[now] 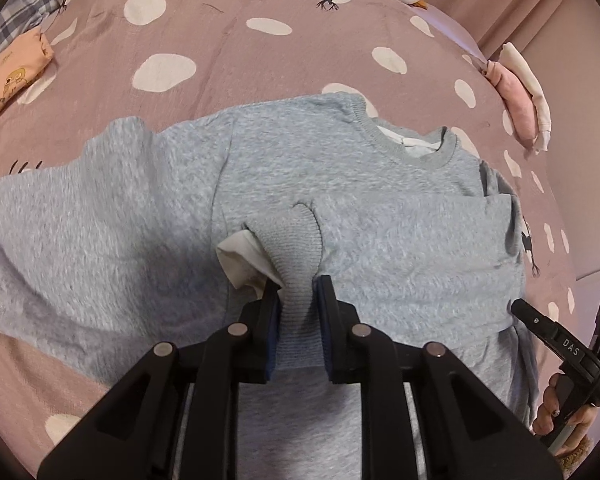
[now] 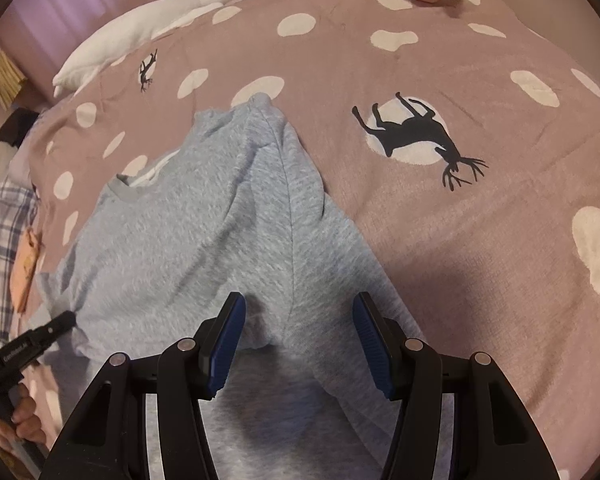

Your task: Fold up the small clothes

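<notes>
A light grey sweater [image 1: 340, 168] lies flat on the bed, neck toward the far right, with one sleeve folded across its chest. My left gripper [image 1: 298, 284] is shut on that sleeve's ribbed cuff [image 1: 296, 240]; a white inner cuff [image 1: 236, 256] pokes out beside it. The other sleeve spreads out to the left. In the right wrist view the sweater [image 2: 204, 232] shows a folded ridge running away from me. My right gripper [image 2: 300, 300] hovers open over the sweater's near part, with nothing pinched between its blue pads.
The pink bedspread [image 1: 220, 60] has white spots and black deer prints. A white goose plush [image 2: 160, 12] lies at the far edge. A folded pink and white garment [image 1: 520, 92] sits far right, a peach garment [image 1: 12, 76] and plaid cloth [image 1: 16, 12] far left.
</notes>
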`<state>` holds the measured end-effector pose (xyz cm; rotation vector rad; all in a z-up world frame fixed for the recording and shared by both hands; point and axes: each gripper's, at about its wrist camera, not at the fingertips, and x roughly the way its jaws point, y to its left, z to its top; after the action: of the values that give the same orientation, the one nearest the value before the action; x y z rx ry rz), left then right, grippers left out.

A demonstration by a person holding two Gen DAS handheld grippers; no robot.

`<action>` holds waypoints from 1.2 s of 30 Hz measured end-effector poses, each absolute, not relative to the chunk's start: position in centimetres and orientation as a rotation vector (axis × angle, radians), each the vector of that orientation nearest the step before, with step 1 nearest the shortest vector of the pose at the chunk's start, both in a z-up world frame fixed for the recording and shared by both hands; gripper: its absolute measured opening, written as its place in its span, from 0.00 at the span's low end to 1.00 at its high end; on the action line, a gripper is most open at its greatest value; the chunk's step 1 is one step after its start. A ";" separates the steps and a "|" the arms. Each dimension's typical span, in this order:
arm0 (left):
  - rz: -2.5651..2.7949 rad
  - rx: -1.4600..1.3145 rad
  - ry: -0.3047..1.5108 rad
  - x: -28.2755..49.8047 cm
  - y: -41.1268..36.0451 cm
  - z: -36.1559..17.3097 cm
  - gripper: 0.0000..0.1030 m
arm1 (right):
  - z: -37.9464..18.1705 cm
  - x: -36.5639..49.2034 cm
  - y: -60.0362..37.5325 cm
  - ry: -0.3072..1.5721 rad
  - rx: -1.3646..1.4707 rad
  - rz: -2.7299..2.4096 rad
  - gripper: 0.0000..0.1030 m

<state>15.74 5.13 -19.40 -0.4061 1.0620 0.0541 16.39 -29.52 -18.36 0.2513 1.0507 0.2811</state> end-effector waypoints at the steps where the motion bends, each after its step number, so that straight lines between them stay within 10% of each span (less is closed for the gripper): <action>1: 0.061 -0.406 1.065 15.7 5.2 -19.6 0.23 | -18.3 16.4 -29.5 1.050 0.249 0.280 0.57; 11: 0.088 -0.489 1.047 13.9 6.7 -18.8 0.36 | -18.0 16.2 -29.1 1.035 0.202 0.248 0.57; 23: 0.314 -0.695 0.781 5.2 16.7 -12.9 0.80 | -12.6 12.8 -29.4 0.876 0.147 0.255 0.59; 26: 0.416 -0.727 0.726 2.7 19.9 -12.4 0.81 | -10.8 11.5 -29.7 0.813 0.171 0.288 0.80; 36: 0.599 -0.960 0.712 -1.9 27.4 -17.1 0.80 | -9.2 8.6 -31.1 0.738 0.222 0.303 0.82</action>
<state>-1.92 27.37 -17.07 -0.9600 0.7123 0.5995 8.60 -31.06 -9.19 0.2221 0.7376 0.3029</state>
